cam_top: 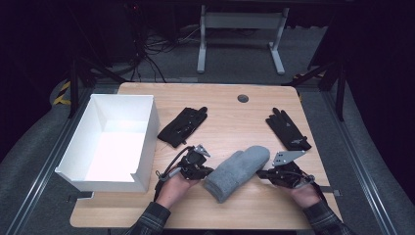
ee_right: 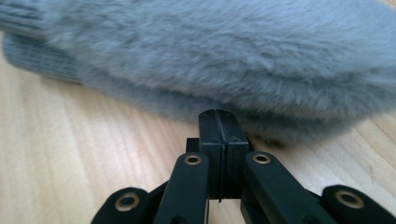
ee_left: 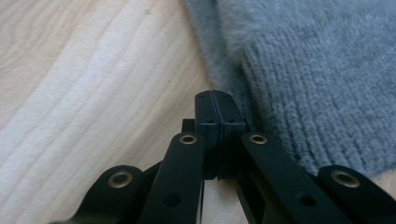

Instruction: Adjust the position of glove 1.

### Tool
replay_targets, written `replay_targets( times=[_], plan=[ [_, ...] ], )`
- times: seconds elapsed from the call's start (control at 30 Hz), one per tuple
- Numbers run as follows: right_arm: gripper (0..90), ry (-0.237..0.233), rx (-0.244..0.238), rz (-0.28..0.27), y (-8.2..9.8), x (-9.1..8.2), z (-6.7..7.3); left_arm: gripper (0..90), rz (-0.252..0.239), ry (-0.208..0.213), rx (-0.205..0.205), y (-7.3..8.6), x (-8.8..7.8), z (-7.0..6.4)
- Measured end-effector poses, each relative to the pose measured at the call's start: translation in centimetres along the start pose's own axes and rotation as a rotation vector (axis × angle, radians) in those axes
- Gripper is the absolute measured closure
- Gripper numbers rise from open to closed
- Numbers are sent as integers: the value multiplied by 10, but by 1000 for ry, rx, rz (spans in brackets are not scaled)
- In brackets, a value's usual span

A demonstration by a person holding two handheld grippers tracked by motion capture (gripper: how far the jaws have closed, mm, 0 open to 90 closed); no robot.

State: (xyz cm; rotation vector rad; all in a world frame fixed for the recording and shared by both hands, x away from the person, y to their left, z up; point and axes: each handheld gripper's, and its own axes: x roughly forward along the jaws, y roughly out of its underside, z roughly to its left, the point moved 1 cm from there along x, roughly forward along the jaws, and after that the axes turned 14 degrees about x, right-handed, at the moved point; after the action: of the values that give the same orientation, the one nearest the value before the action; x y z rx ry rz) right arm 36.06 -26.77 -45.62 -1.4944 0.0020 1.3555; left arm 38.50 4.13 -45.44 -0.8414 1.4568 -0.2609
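Note:
A grey fuzzy mitten [cam_top: 238, 171] lies slantwise on the wooden table [cam_top: 230, 117], knitted cuff toward the front. My left gripper [cam_top: 210, 171] sits at the mitten's left edge near the cuff, jaws shut with nothing between them. In the left gripper view the closed tips [ee_left: 214, 94] rest just beside the mitten's ribbed cuff [ee_left: 322, 93]. My right gripper [cam_top: 259, 173] lies at the mitten's right side, also shut and empty. Its closed tips [ee_right: 217, 113] point at the mitten's furry side [ee_right: 224, 56], right up against it.
An open white box [cam_top: 115, 142] stands at the table's left. One black glove [cam_top: 184, 126] lies behind the left gripper, another black glove [cam_top: 287, 129] at the right. A round grommet hole [cam_top: 242, 98] is at the back edge.

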Motion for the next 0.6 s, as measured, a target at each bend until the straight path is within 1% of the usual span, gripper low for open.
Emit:
replay_targets(
  times=[0.07, 0.13, 0.27, 0.5, 0.53, 0.57, 0.6],
  plan=[
    [900, -5, 9, -10, -3, 5, -2, 900, 16, 4, 10, 1, 0, -4],
    [900, -2, 3, -20, -7, 8, -1, 900, 10, 13, 9, 2, -2, -7],
    [900, -12, 1, -28, -14, 16, 2, 900, 8, 24, 12, 7, -5, -13],
    [900, -28, -23, -30, -29, 35, 7, 900, 4, 43, -3, 20, -10, -22],
    [900, -28, -23, -30, -29, 35, 7, 900, 4, 43, -3, 20, -10, -22],
    [900, -36, -34, -31, -36, 43, 9, 900, 1, 48, 0, 23, -12, -25],
    [900, -36, -34, -31, -36, 43, 9, 900, 4, 48, 1, 24, -13, -26]
  ],
)
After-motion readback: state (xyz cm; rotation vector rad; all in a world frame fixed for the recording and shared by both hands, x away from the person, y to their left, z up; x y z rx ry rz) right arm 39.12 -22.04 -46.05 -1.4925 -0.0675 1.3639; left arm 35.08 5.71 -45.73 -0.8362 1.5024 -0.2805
